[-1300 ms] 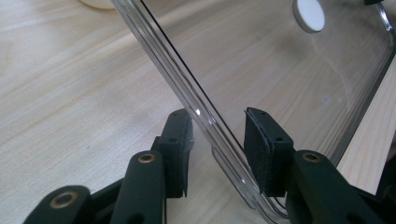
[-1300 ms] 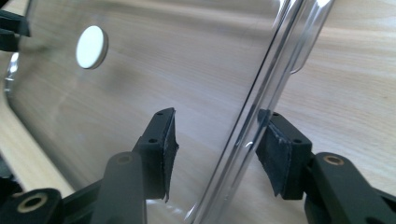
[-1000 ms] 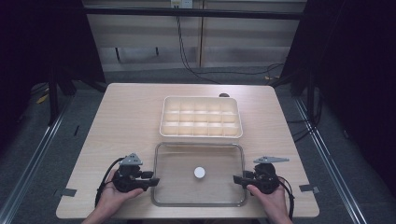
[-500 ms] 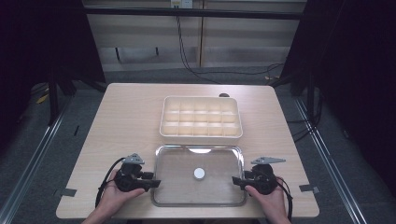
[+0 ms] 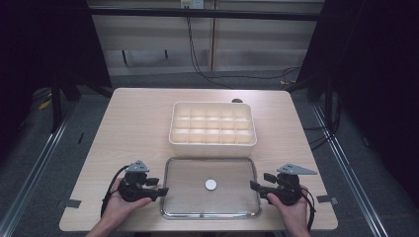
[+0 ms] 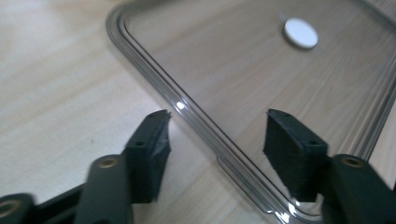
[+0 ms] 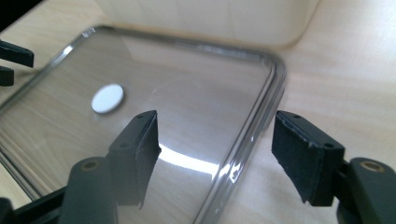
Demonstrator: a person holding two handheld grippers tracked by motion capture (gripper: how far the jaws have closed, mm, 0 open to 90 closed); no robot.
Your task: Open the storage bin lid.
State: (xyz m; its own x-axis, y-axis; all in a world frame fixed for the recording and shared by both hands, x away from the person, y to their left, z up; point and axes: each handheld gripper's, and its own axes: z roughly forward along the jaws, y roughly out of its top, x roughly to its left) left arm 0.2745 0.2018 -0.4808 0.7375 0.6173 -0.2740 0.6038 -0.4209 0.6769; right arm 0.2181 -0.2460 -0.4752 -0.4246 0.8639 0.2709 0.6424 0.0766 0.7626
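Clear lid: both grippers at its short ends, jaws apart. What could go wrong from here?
1. Left gripper and right gripper have just been opening; each straddles the clear lid's rim, so pulling away could drag it.
2. The lid lies close beside the compartment box; a forward nudge could bump it.

No readable text, labels, brands or nos. anywhere; the white disc [image 5: 211, 184] on the clear lid [image 5: 183, 197] was blank, and the compartment box [image 5: 212, 143] carried no markings.
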